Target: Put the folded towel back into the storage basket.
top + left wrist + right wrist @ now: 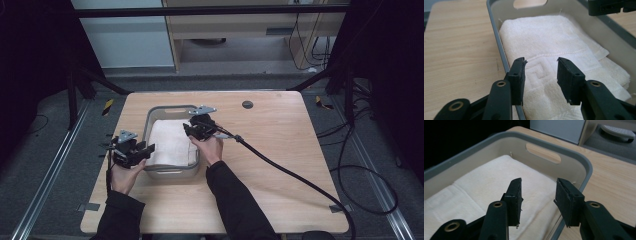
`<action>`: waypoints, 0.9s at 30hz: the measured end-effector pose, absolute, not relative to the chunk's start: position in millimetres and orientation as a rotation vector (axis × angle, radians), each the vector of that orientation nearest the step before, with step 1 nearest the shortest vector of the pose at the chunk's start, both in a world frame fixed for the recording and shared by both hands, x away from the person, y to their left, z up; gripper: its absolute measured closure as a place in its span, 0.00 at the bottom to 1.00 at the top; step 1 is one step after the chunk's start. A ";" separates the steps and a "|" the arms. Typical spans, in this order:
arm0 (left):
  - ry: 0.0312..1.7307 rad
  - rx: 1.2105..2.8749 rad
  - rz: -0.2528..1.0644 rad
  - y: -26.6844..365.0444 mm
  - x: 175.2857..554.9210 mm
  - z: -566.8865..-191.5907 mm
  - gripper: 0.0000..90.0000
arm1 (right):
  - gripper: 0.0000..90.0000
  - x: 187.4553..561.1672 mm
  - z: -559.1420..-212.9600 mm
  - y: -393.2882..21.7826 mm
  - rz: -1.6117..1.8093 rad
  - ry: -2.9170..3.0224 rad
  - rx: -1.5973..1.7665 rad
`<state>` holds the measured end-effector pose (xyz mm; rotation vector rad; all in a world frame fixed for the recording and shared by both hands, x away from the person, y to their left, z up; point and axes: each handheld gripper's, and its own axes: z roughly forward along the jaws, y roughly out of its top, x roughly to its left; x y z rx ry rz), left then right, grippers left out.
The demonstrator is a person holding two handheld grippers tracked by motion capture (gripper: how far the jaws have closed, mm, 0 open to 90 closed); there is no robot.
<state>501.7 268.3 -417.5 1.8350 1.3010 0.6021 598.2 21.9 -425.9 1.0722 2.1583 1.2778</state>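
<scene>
- Wooden table (280,150) carries a grey bin (172,172) at its left-centre.
- Left gripper (148,148) hangs at the bin's left rim, jaws apart, empty.
- Folded white towel (170,142) lies flat inside the bin.
- Right gripper (189,129) hovers over the right rim, jaws parted, gripping nothing.

White towel (171,143): terry cloth, folded into a flat rectangle, with a woven border band and an embossed key pattern near one end; folded layers show along one edge. It lies flat inside the grey bin (148,120), covering most of its floor. Grey bin: rectangular plastic tub, rounded corners, cut-out handle slot in the end wall, standing upright on the table (280,150), left of centre.
</scene>
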 end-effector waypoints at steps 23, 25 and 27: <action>1.178 1.770 0.651 275.8 472.1 -406.1 0.42 | 0.26 557.4 -396.3 -80.8 1.372 2.056 1.070; 1.173 1.772 0.657 276.9 470.0 -406.3 0.39 | 0.25 551.5 -398.6 -91.4 1.376 2.046 1.077; 1.163 1.774 0.659 277.6 468.6 -406.4 0.38 | 0.24 543.4 -403.1 -105.2 1.380 2.056 1.101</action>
